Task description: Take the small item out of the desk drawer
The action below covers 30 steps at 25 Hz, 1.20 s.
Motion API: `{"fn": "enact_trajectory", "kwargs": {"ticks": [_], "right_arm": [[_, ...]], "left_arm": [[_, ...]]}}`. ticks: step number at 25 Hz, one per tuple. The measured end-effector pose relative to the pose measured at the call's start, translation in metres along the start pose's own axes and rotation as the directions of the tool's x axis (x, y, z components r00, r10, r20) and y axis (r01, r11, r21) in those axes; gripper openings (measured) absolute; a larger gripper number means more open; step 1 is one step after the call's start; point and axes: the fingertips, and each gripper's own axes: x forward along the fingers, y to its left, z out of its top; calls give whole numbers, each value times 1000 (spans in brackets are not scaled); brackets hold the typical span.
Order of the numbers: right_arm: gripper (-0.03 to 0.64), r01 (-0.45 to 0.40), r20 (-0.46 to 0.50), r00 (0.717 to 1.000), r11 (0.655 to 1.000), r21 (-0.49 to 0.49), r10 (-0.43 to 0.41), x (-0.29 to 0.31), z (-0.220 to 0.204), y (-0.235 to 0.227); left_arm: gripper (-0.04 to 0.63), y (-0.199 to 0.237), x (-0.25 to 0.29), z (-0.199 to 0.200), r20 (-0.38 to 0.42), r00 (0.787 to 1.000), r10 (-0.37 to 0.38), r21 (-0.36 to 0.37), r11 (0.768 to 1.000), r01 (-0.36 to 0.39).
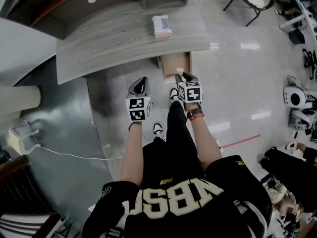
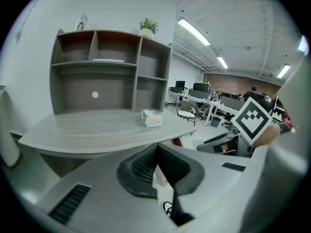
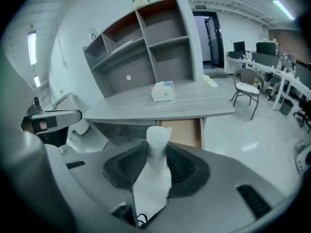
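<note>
An open-plan office: beyond the grey bench (image 2: 82, 125) with its shelf hutch (image 2: 109, 69) stand rows of monitors (image 2: 198, 87) and office chairs (image 2: 187, 111) under ceiling strip lights (image 2: 193, 31).

Left tongs (image 2: 156, 149) closed empty, right tongs (image 3: 156, 153) gripping white item (image 3: 158, 135)

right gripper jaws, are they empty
No, the right gripper holds a small white item pressed between its jaws.
</note>
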Motion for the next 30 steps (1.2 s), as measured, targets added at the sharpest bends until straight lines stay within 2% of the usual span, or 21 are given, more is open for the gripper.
{"fn": "enact_trajectory", "kwargs": {"ticks": [11, 17, 25, 30], "right_arm": [[132, -8, 96, 995, 1000, -21, 10, -65, 20, 30], [132, 2, 188, 982, 998, -63, 9, -108, 46, 51], [132, 28, 321, 947, 992, -121, 12, -165, 82, 74], [132, 65, 416, 909, 982, -178, 15, -207, 113, 90]], "left_arm": [[14, 6, -49, 19, 46, 999, 16, 23, 1000, -17], [14, 4, -77, 45, 108, 994, 18, 51, 998, -23], [14, -2, -123, 85, 203, 979, 28, 65, 997, -42], [14, 2, -152, 114, 272, 961, 57, 62, 995, -77]]}}
